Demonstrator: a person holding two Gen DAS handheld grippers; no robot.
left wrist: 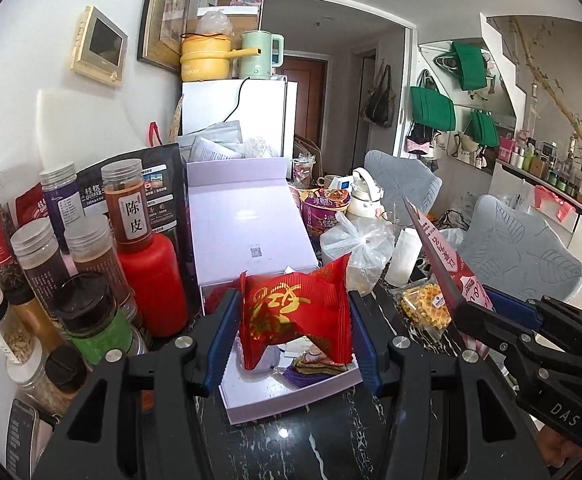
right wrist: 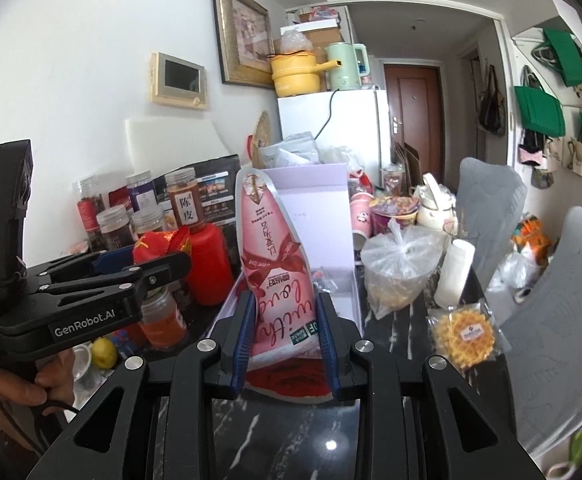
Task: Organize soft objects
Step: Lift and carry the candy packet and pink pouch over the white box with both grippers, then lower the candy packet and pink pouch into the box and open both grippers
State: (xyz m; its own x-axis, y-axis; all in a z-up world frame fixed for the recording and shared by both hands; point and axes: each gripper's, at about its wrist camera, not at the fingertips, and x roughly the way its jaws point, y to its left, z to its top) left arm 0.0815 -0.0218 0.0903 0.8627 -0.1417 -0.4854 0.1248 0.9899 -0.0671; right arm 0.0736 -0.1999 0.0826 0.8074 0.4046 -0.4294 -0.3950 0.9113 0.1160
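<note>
Between the blue pads of the left gripper [left wrist: 293,332] sat a crinkled red packet with gold lettering [left wrist: 297,312], clamped on both sides and held above the open white gift box [left wrist: 251,216] on the dark marbled table [left wrist: 323,432]. Beside it the right gripper [right wrist: 285,336] was closed on a tall pink snack pouch [right wrist: 269,248], standing upright over the same box's near end. Jars and a red bottle [left wrist: 153,280] crowded the box's left side, while a knotted clear plastic bag [right wrist: 401,264] and a wrapped waffle [right wrist: 463,332] lay to its right.
</note>
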